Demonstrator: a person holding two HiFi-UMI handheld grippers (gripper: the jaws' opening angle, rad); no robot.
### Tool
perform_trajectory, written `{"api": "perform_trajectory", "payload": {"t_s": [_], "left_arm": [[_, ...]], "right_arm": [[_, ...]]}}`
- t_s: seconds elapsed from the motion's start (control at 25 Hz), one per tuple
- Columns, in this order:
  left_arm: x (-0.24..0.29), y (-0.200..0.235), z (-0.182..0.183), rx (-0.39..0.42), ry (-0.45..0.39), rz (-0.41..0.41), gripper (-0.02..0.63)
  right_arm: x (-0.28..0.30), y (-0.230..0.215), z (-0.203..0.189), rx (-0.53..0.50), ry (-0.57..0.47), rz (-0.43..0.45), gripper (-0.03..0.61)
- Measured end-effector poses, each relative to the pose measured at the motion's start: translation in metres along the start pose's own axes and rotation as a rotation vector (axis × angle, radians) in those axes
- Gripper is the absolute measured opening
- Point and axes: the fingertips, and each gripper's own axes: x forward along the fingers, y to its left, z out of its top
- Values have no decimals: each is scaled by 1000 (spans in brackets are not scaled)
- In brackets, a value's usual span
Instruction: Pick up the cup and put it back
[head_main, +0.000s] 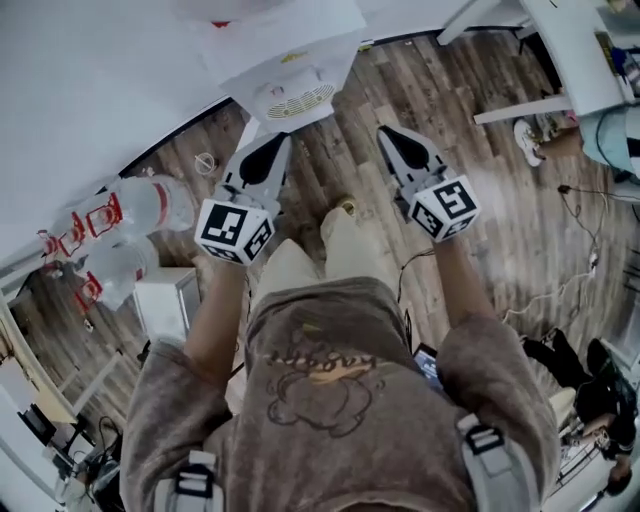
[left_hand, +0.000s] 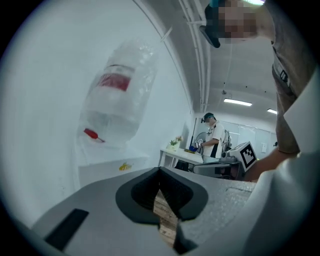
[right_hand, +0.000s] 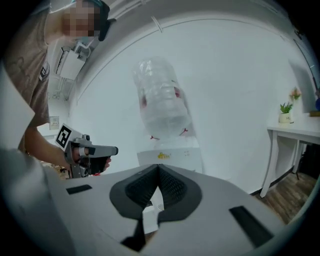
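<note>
Fingers (left_hand: 142, 190) of the left gripper (head_main: 277, 145) and right gripper (head_main: 393, 137) are pressed together, both empty.

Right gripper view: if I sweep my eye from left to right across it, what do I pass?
person's brown shirt → left gripper, held in a hand → upturned water bottle → potted plant on the white table
</note>
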Motion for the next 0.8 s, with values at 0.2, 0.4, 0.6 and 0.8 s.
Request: {"api": "perform_trajectory", "payload": {"t_s": [0.2, 0.4, 0.6, 0.8], "left_arm": [[-35, -41, 68, -14, 10, 6, 2], [-52, -64, 98, 0, -25, 93, 2], [-51, -79, 112, -2, -69, 164, 2], [-49, -90, 131, -4, -116, 211, 2]], "right_arm": [[-40, 32, 68, 42, -28, 27, 3], [-61, 42, 109, 20, -52, 99, 5], [-78, 41, 124, -49, -31, 158, 5], [-84, 35, 133, -21, -34, 198, 5]]}}
